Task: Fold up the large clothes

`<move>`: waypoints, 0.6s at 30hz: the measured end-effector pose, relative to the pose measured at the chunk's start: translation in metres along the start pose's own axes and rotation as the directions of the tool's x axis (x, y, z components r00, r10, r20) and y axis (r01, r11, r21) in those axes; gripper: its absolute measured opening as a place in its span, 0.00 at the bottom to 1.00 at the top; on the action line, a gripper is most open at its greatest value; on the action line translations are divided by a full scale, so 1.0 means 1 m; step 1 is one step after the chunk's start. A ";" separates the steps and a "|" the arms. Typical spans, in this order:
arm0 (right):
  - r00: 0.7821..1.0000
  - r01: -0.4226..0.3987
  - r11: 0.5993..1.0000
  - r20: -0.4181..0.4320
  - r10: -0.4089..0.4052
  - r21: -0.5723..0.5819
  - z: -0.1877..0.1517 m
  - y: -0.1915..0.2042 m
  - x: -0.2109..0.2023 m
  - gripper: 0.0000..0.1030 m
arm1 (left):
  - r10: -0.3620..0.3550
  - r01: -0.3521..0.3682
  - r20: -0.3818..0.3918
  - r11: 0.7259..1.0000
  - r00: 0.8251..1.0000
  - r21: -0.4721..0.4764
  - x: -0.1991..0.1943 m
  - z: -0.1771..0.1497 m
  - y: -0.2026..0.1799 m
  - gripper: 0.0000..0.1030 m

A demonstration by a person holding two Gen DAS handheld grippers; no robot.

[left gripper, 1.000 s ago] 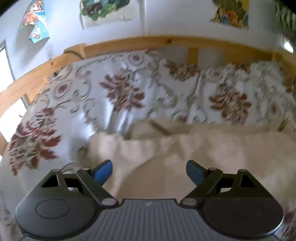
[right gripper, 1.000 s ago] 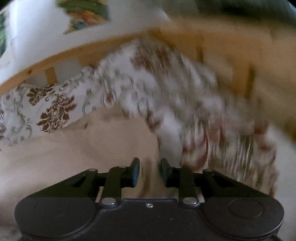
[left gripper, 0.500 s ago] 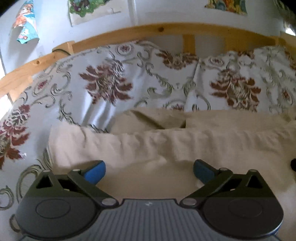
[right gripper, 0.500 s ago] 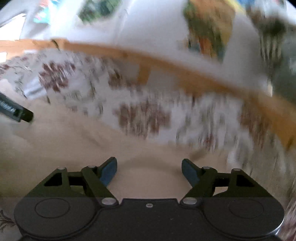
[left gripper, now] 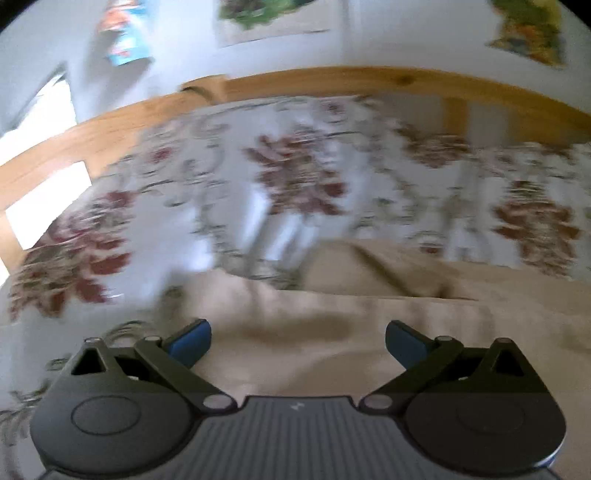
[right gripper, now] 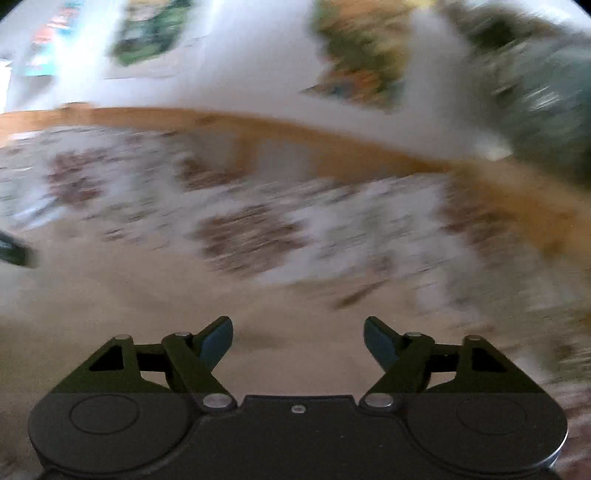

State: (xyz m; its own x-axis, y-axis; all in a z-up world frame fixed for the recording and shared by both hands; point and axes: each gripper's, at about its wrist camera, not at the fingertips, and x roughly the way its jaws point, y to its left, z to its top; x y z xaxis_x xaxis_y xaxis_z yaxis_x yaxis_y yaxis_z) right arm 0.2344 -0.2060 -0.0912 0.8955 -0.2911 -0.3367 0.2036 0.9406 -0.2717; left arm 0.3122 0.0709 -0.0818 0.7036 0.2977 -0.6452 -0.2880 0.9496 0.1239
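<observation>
A beige garment lies folded on a bed with a floral cover. It also shows in the right wrist view, blurred. My left gripper is open and empty, just above the garment's near left part. My right gripper is open and empty over the garment's right part. A dark bit of the left gripper shows at the left edge of the right wrist view.
A wooden bed rail curves behind the bed, also in the right wrist view. Posters hang on the white wall. The floral cover surrounds the garment. A window is at left.
The right gripper opened and let go of the garment a second ago and stays open. Both views have swung and are blurred with motion. The left gripper stays open.
</observation>
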 end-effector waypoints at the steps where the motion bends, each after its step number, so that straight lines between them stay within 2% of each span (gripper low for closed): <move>1: 0.998 0.070 0.998 -0.005 -0.070 0.010 0.001 -0.007 0.002 0.91 | 0.037 -0.037 -0.009 0.999 0.999 -0.003 0.005 -0.001 0.002 0.99; 3: 0.985 0.166 0.985 -0.052 -0.163 0.054 -0.003 -0.022 0.011 0.91 | 0.103 -0.102 -0.047 0.995 0.994 0.009 0.018 -0.005 0.004 1.00; 4: 0.979 0.188 0.980 -0.090 -0.181 0.069 -0.007 -0.029 0.018 0.91 | 0.116 -0.116 -0.074 0.993 0.990 0.015 0.027 -0.007 0.006 1.00; 6: 0.964 0.205 0.974 -0.190 -0.184 0.097 -0.021 -0.038 0.035 0.90 | 0.089 -0.092 -0.116 0.995 0.989 -0.026 0.040 -0.011 0.013 1.00; 8: 0.955 0.181 0.966 -0.269 -0.127 0.185 -0.038 -0.047 0.050 0.91 | 0.076 -0.084 -0.125 0.995 0.989 -0.061 0.046 -0.014 0.018 1.00; 13: 0.957 0.144 0.965 -0.280 -0.079 0.221 -0.052 -0.048 0.059 0.95 | 0.088 -0.089 -0.083 0.996 0.993 -0.009 0.048 -0.021 0.008 1.00; 16: 0.956 0.130 0.959 -0.289 -0.053 0.253 -0.049 -0.055 0.056 0.95 | 0.065 -0.068 -0.113 0.998 0.991 -0.020 0.046 -0.014 0.013 0.99; 18: 0.953 0.160 0.950 -0.293 -0.078 0.268 -0.040 -0.057 0.051 0.90 | 0.045 -0.052 -0.165 0.998 0.985 -0.038 0.037 -0.007 0.017 0.99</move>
State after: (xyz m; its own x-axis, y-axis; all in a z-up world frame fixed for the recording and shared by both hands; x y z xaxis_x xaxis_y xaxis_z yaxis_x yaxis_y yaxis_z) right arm 0.2529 -0.2815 -0.1291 0.7214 -0.4019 -0.5639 0.4428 0.8938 -0.0705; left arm 0.3284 0.0977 -0.1089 0.5732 0.3200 -0.7544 -0.3490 0.9283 0.1285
